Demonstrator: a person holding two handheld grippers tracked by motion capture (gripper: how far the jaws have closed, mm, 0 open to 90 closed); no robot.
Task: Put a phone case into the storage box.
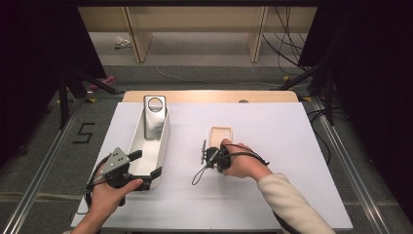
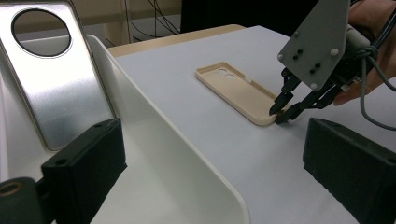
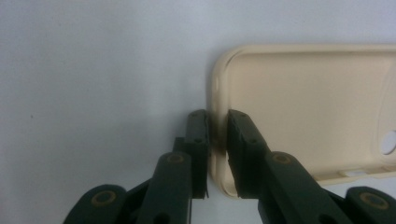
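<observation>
Here the right gripper [image 3: 217,140] pinches the near rim of a beige phone case [image 3: 308,112] lying flat on the white table [image 1: 272,126], hand low behind it. The left gripper [image 2: 210,158], jaws wide, straddles the wall of a white tray [image 2: 154,140].

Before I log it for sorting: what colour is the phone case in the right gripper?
Plain cream-beige, no pattern: the phone case shows best in the right gripper view.

In the right gripper view the beige phone case [image 3: 308,112] runs off the right edge, its short rim hidden between the tongs' pads.
</observation>
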